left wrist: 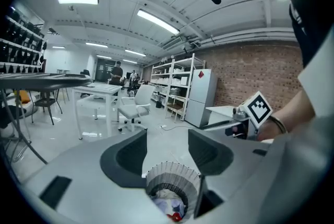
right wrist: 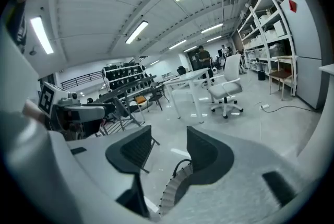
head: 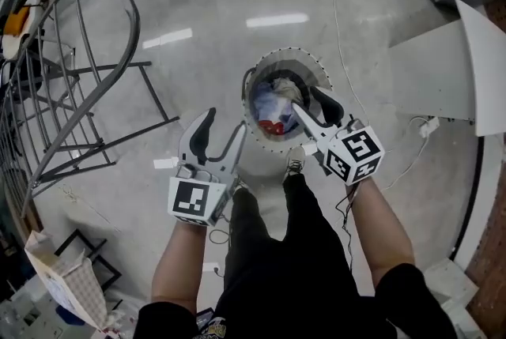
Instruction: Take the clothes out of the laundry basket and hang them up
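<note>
Holding left gripper (head: 224, 124) and right gripper (head: 310, 104) open, empty, you are facing the basket (head: 296, 57): clothes (head: 273, 107) lying inside, 2 o'clock from left; right sitting nearer, overhanging its 4 o'clock rim.

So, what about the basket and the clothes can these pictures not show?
- Number and kinds of clothes: head view, small, partly under the right gripper.
- Bottom of the laundry basket: left gripper view, cut by the lower edge.
- Clothes in right gripper view: hidden by that gripper's body; only basket rim shows.

left gripper (head: 225, 121), right gripper (head: 306, 99): grey, black fingers (head: 202, 135) | trousers (head: 261, 250): black
</note>
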Tool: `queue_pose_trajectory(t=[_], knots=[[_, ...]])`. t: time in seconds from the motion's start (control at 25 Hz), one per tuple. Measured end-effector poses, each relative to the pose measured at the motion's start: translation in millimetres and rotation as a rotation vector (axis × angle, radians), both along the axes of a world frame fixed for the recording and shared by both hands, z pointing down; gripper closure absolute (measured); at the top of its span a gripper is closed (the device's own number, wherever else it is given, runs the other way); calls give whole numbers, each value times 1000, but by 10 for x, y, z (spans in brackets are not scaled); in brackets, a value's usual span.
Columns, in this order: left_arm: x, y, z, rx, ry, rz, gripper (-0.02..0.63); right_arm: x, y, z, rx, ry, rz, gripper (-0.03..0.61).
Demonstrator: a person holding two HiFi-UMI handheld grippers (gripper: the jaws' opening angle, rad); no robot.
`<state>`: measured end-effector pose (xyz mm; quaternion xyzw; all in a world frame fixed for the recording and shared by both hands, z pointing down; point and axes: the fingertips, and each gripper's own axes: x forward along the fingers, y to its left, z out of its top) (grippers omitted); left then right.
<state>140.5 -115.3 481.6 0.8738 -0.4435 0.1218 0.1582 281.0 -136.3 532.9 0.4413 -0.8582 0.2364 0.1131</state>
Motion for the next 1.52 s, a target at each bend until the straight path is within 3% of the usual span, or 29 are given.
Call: queue_pose_trajectory(t=[0.52,0.96,1.52], knots=[[44,-89,1585,-104,-100,-16,391,-232,93,2222,-216,50,-166,367],[6,-26,2777,-155,-142,31,391,-615,342,3984,-298,259,-433,360],[-136,137,3685,-195,-171,41,391,-804,693,5500,-394,474,-774,345]])
